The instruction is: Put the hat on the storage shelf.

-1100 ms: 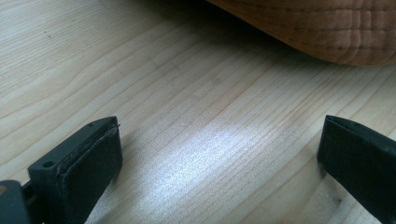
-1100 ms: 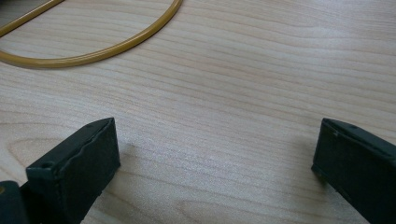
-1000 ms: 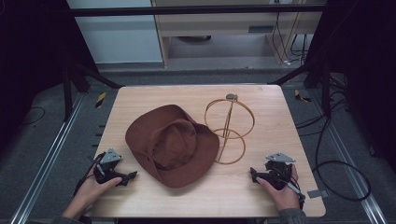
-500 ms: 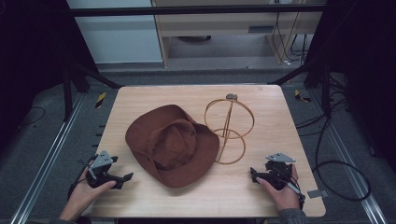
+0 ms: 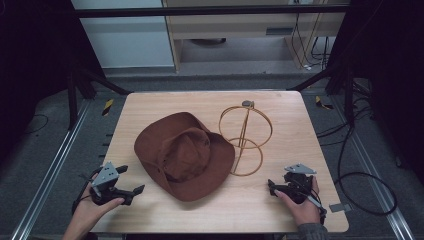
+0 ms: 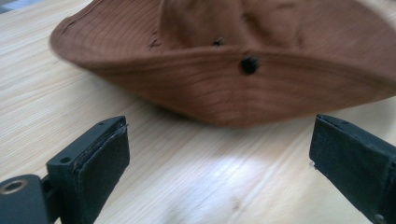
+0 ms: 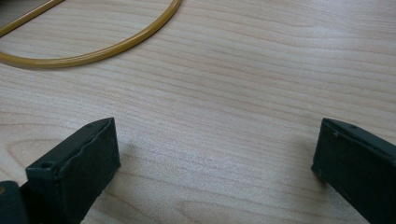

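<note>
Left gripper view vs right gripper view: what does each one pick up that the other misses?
Left gripper view: the brown hat close ahead, its brim resting on the table, with a dark eyelet in the side. Right gripper view: an arc of the gold wire stand, its base ring lying flat on the wood. Both: the light wooden table and a pair of black jaws spread wide with nothing between them, for the left gripper and the right gripper.

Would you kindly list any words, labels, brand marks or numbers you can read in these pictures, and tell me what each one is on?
There is no readable text.
The brown hat shows stitching and dark eyelets, no label.
The gold wire stand and the wooden table are unmarked.
The grey plates on the left gripper and right gripper bear no legible marking.
</note>
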Demonstrator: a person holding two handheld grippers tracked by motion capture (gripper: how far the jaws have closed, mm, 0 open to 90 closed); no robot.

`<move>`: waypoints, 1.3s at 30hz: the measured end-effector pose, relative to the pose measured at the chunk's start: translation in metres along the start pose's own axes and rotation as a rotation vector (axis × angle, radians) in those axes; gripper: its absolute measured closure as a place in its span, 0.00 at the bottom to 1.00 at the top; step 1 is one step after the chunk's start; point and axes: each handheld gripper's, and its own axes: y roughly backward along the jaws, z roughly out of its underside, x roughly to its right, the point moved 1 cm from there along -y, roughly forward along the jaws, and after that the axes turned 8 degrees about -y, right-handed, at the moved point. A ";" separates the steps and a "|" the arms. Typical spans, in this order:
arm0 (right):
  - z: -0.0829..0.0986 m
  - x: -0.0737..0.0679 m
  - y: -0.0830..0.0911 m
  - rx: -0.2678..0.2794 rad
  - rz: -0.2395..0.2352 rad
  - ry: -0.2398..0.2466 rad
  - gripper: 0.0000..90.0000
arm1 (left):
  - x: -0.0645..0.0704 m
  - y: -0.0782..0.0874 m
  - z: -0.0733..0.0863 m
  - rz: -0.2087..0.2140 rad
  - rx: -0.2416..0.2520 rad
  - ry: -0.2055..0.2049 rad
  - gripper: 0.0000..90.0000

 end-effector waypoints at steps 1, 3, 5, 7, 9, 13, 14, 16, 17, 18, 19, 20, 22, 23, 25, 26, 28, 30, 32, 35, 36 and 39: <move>0.000 0.000 0.000 0.001 -0.001 0.001 0.01 | 0.000 0.000 -0.004 0.008 -0.004 0.000 0.05; 0.000 0.000 0.000 0.000 -0.001 0.000 0.01 | -0.001 -0.002 -0.013 0.003 -0.034 -0.016 0.05; 0.000 0.000 0.000 0.002 -0.003 0.002 0.01 | -0.003 -0.003 -0.018 0.000 -0.049 -0.022 0.05; 0.000 0.000 0.000 0.002 -0.003 0.002 0.01 | -0.008 -0.008 -0.034 -0.001 -0.069 -0.033 0.05; 0.000 0.000 0.000 0.002 -0.004 0.002 0.01 | -0.010 -0.009 -0.041 0.000 -0.081 -0.042 0.05; 0.000 0.000 0.000 0.001 -0.004 0.002 0.01 | -0.020 -0.019 -0.070 0.012 -0.130 -0.059 0.06; 0.000 0.000 0.000 0.002 -0.004 0.002 0.01 | -0.022 -0.022 -0.079 0.020 -0.144 -0.064 0.06; 0.000 0.000 0.000 0.002 -0.004 0.002 0.01 | -0.025 -0.030 -0.097 0.032 -0.177 -0.085 0.06; 0.000 0.000 0.000 0.002 -0.004 0.002 0.01 | -0.025 -0.030 -0.097 0.032 -0.177 -0.085 0.06; 0.000 0.000 0.000 0.002 -0.004 0.002 0.01 | -0.025 -0.036 -0.108 0.027 -0.194 -0.107 0.06; 0.000 0.000 0.000 0.002 -0.004 0.002 0.01 | -0.025 -0.036 -0.108 0.027 -0.194 -0.107 0.06; 0.000 0.000 0.000 0.002 -0.004 0.003 0.01 | -0.025 -0.039 -0.113 0.036 -0.197 -0.107 0.06; 0.000 0.000 0.000 0.002 -0.006 0.003 0.01 | -0.025 -0.044 -0.122 0.047 -0.201 -0.116 0.06; 0.001 0.000 0.000 0.002 -0.006 0.003 0.01 | -0.025 -0.049 -0.130 0.049 -0.215 -0.137 0.06; 0.001 0.000 0.000 0.003 -0.007 0.004 0.01 | -0.024 -0.053 -0.133 0.053 -0.215 -0.134 0.06; 0.001 0.000 0.000 0.003 -0.007 0.004 0.01 | -0.024 -0.055 -0.135 0.056 -0.214 -0.136 0.06; 0.001 0.000 0.001 0.004 -0.006 -0.004 0.02 | -0.022 -0.065 -0.142 0.074 -0.231 -0.141 0.06; 0.001 0.000 0.001 0.004 -0.001 -0.005 0.02 | -0.021 -0.068 -0.144 0.078 -0.238 -0.144 0.06; 0.001 0.000 0.001 0.005 -0.001 -0.005 0.02 | -0.020 -0.074 -0.150 0.078 -0.245 -0.158 0.06; 0.001 0.000 0.001 0.005 -0.004 -0.005 0.02 | -0.019 -0.083 -0.159 0.102 -0.260 -0.157 0.06; 0.001 0.000 0.001 0.005 -0.002 -0.005 0.02 | -0.019 -0.085 -0.161 0.103 -0.281 -0.170 0.06; 0.001 0.000 0.001 0.005 -0.002 -0.006 0.02 | -0.020 -0.091 -0.166 0.108 -0.298 -0.186 0.06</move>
